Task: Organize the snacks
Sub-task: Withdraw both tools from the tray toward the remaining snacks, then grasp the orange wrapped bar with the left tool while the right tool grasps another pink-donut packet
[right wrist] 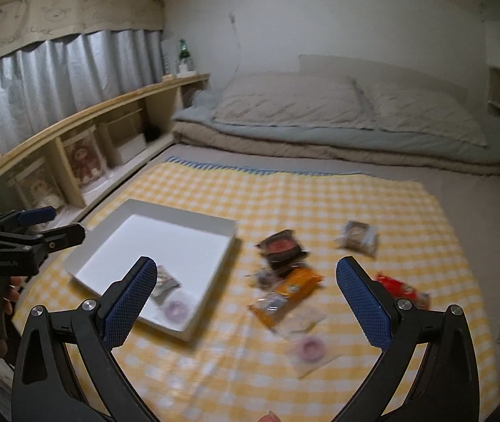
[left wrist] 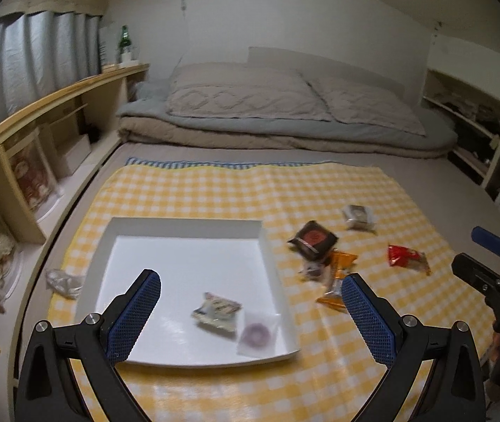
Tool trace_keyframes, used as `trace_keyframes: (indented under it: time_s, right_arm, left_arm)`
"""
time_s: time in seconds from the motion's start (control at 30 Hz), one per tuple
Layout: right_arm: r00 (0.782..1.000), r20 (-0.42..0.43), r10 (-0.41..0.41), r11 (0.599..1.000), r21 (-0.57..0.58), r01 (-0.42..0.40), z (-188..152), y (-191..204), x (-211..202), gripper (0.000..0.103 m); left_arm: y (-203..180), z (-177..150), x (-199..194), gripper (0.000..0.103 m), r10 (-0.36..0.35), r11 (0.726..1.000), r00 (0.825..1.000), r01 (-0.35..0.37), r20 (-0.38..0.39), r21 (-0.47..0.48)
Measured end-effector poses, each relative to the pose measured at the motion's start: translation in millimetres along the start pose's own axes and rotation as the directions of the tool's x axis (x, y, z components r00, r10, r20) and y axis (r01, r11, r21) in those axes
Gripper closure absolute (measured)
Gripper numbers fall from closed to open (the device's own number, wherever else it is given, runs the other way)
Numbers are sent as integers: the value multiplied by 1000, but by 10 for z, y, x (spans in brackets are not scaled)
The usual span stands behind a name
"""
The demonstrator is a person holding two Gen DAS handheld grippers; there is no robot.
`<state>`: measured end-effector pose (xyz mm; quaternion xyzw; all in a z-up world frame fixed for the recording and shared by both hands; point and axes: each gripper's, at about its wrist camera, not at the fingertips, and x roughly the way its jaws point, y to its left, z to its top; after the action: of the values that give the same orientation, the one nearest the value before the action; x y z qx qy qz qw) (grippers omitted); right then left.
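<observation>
Bed [left wrist: 425,183]: big and grey; everything sits on it.
Yellow cloth [left wrist: 214,190]: a checked sheet spread on the bed, under the tray and the snacks.
White tray [left wrist: 186,225]: flat and low, on the left part of the yellow cloth.
Snacks in the tray: two so far, a pale packet [left wrist: 216,311] and a clear bag with a purple ring [left wrist: 257,334], both in the tray's near right corner.
Snacks still out: all lie to the right of the tray. A dark packet [right wrist: 279,246], an orange packet [right wrist: 290,290], a red packet [right wrist: 395,286], a grey packet [right wrist: 357,234] farthest back, and another ring bag [right wrist: 307,350] nearest.
Orange packet's long way: slanted, from near left to far right in the right wrist view.
Left claw [left wrist: 250,311]: fingers wide apart, holding nothing, over the tray's near right corner.
Right claw [right wrist: 246,302]: fingers wide apart, holding nothing, over the loose snacks.
Nearer claw: I think the right one, because the loose snacks lie right in front of it.
Watch out: the orange packet touches other packets, so a grab may catch two.
</observation>
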<state>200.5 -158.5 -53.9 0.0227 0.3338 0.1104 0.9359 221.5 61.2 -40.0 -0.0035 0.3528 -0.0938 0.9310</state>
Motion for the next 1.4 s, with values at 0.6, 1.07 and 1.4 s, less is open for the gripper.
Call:
trace_keyframes:
  time_s: [0.6, 1.07, 1.4]
  right_arm:
    - [961, -234, -147, 978, 114, 177, -507, -964, 560, 0]
    - [870, -482, -108, 992, -110, 62, -1202, -702, 1388, 0]
    - [806, -562, -187, 982, -95, 161, -1399, -1233, 1474, 0]
  left_arm:
    - [-650, 415, 911, 0, -102, 995, 994, 103, -25, 15]
    - [-1055, 471, 1933, 0, -112, 983, 975, 138, -194, 124]
    - [-1363, 533, 2812, 7, -232, 952, 908, 286, -349, 111]
